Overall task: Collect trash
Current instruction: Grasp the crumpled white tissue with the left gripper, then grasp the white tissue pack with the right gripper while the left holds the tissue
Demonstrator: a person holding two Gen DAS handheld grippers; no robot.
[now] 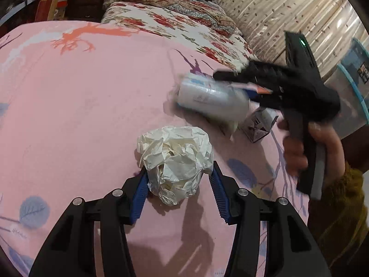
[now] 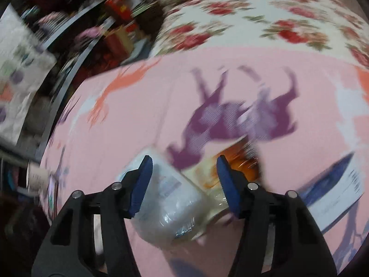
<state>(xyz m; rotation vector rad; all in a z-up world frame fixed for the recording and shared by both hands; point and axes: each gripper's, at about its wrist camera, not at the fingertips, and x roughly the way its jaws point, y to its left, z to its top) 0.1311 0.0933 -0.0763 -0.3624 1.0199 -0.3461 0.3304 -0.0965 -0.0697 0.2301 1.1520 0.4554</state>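
A crumpled ball of white paper point(image 1: 176, 164) lies on the pink bedsheet point(image 1: 80, 106). My left gripper point(image 1: 178, 173) is open with its blue pads on either side of the ball, not squeezing it. A crushed clear plastic bottle point(image 1: 213, 99) lies further right. My right gripper point(image 1: 239, 79) reaches over it in a person's hand. In the blurred right wrist view the bottle point(image 2: 168, 198) lies between the open fingers of my right gripper point(image 2: 184, 168), with an orange-brown piece point(image 2: 239, 164) at the right pad. A small white carton point(image 1: 260, 124) lies beside the bottle.
Folded floral quilts point(image 1: 175, 13) are stacked at the bed's far end. A blue-rimmed bin point(image 1: 352, 92) stands right of the bed beside a curtain point(image 1: 288, 7). A white and blue box point(image 2: 334, 191) lies on the sheet at right. Cluttered shelves point(image 2: 92, 23) stand left.
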